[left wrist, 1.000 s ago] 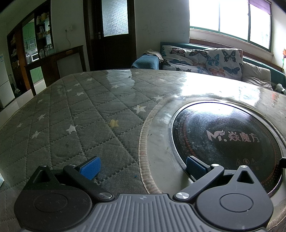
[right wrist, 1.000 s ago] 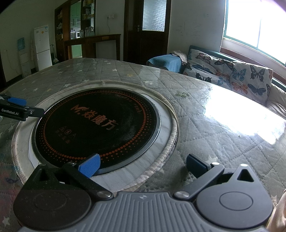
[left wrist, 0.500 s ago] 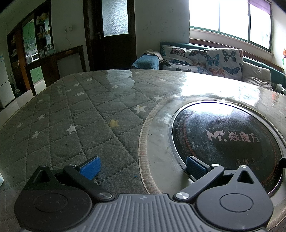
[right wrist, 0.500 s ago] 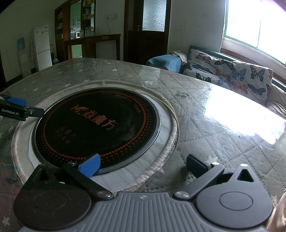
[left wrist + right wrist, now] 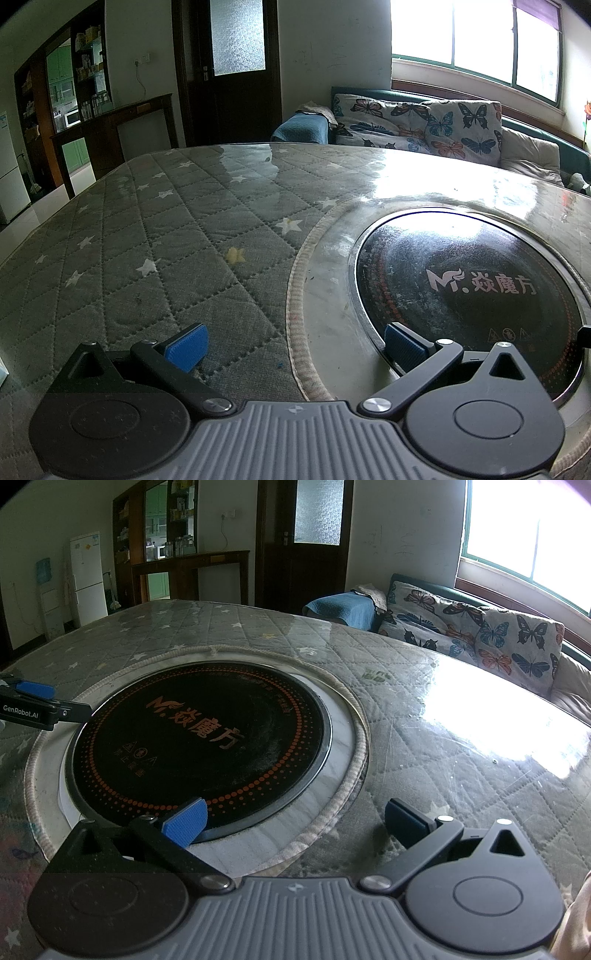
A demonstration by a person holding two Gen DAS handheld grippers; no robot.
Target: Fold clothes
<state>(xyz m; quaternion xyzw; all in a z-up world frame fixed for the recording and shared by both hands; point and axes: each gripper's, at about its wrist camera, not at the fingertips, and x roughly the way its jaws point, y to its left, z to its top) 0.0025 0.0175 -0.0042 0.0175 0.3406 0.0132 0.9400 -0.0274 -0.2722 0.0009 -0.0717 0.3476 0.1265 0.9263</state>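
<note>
Grey quilted star-print table cover [image 5: 155, 236] under a clear glossy sheet fills most of both views, and honestly I can't spot any clothes on it in either camera. Set into the table is a round black glass induction cooktop [image 5: 199, 738] with orange dots and white lettering, ringed by a pale braided trim [image 5: 354, 716].

In the left wrist view, the left gripper [image 5: 295, 341] sits at the bottom centre of the frame, its two blue-padded fingers [image 5: 186, 346] spread wide apart with nothing between them. One pad is over the quilted cover, the other over the cooktop's near edge at lower right.

In the right wrist view, the right gripper [image 5: 293, 821] is likewise at bottom centre, pads wide apart and empty, the left pad over the cooktop rim and the right one over the cover. The other gripper pokes in at the middle left edge of this frame, black with a blue pad and "GenRobot.AI" printed on it.

Upper right of both frames: a butterfly-print sofa cushion [image 5: 491, 638] below a bright window [image 5: 480, 40]. A white fridge [image 5: 88, 579] stands in the upper left of the right view.
</note>
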